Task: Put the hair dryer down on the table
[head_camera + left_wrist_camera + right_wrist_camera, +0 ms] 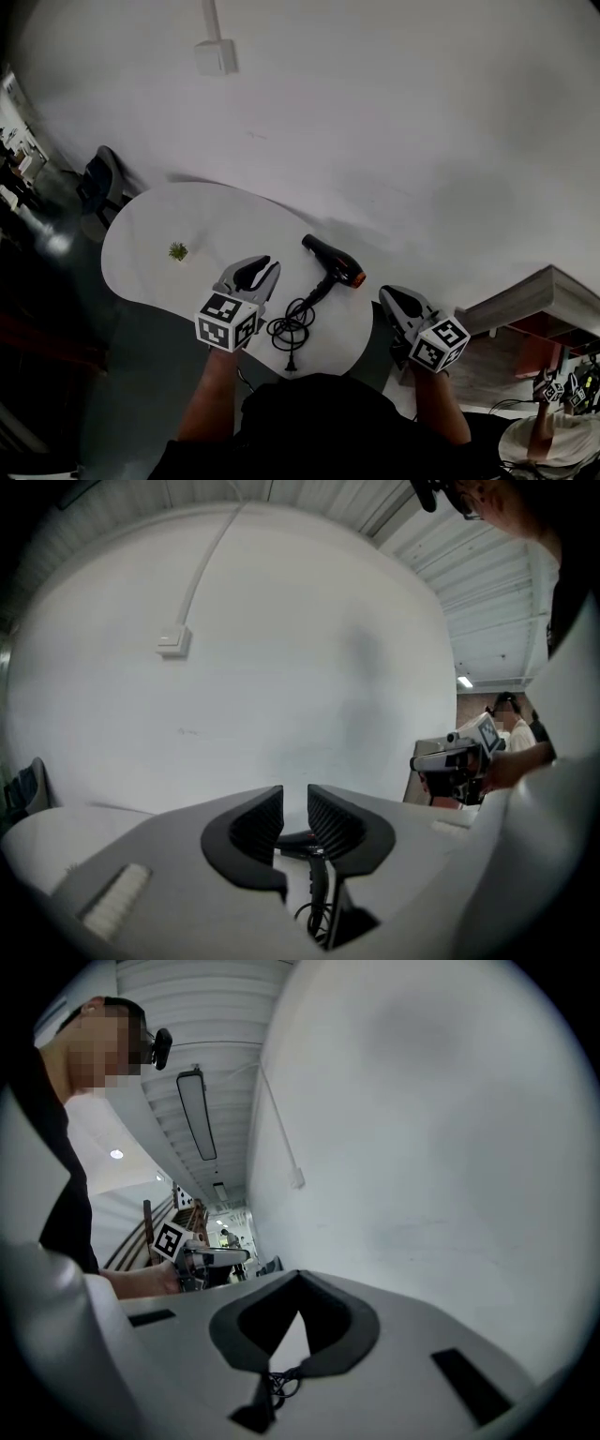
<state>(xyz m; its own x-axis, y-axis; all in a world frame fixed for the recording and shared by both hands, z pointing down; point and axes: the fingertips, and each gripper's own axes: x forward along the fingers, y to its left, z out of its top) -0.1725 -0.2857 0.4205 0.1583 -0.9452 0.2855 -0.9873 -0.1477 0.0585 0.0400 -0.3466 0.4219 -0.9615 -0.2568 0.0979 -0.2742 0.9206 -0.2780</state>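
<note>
The black hair dryer [335,262] with an orange ring at its back lies on its side on the white table [187,216]. Its black cord [289,330] is coiled by the table's near edge. My left gripper [258,269] hovers just left of the dryer, apart from it. In the left gripper view, the left gripper [294,794] has a narrow gap with nothing in it, and the dryer [298,839] shows beyond. My right gripper [394,298] hangs right of the table's edge, holding nothing. In the right gripper view, the tips of my right gripper [298,1274] meet, above the cord [281,1382].
A small green plant [177,250] stands on the table's left part. A dark chair [101,183] sits beyond the table's far left end. A white wall with a switch box [214,58] runs behind. Wooden steps [534,300] rise at the right.
</note>
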